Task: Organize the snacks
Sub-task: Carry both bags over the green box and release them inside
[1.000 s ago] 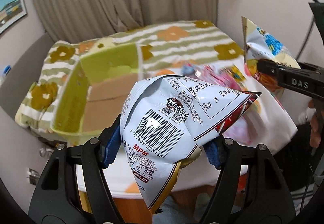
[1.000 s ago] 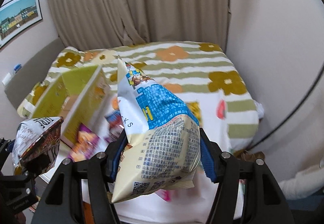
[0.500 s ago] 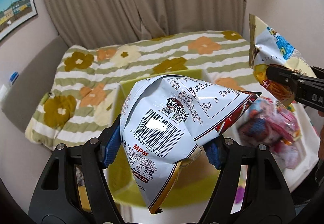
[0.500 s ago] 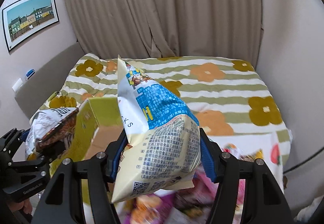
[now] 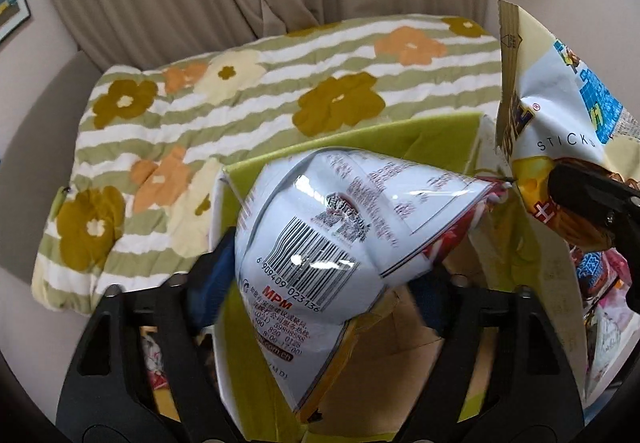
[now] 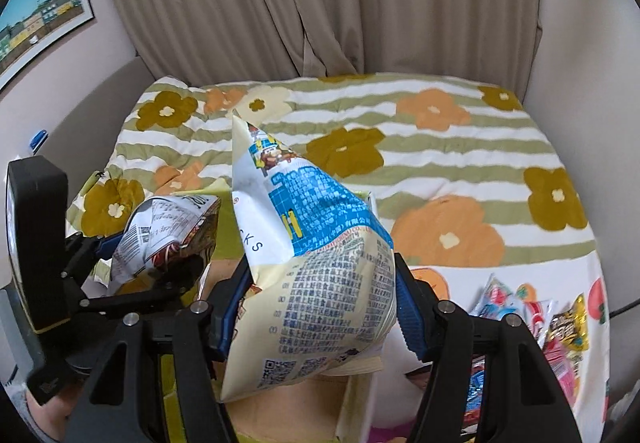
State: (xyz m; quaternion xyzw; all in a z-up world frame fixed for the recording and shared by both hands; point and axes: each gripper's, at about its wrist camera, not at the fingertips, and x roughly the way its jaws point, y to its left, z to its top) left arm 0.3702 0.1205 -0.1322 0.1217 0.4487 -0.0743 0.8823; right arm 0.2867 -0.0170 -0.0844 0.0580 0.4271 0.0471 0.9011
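Observation:
My left gripper point(image 5: 324, 283) is shut on a white snack bag with a barcode point(image 5: 328, 239) and holds it over the open green cardboard box point(image 5: 400, 143). My right gripper point(image 6: 316, 307) is shut on a cream and blue snack bag point(image 6: 320, 255), also above the box point(image 6: 296, 415). In the right wrist view the left gripper point(image 6: 160, 263) and its bag point(image 6: 168, 227) sit at the left. In the left wrist view the right gripper's bag point(image 5: 560, 115) is at the right edge.
Several loose snack packets point(image 6: 536, 319) lie on the white cloth at the right. A floral striped quilt point(image 6: 400, 131) covers the bed behind. Curtains point(image 6: 320, 3) and a framed picture point(image 6: 40, 15) are on the walls.
Both grippers with their bags have moved left and forward over the green box. The loose packets have slid to the right of view. The left bag looks blurred from motion.

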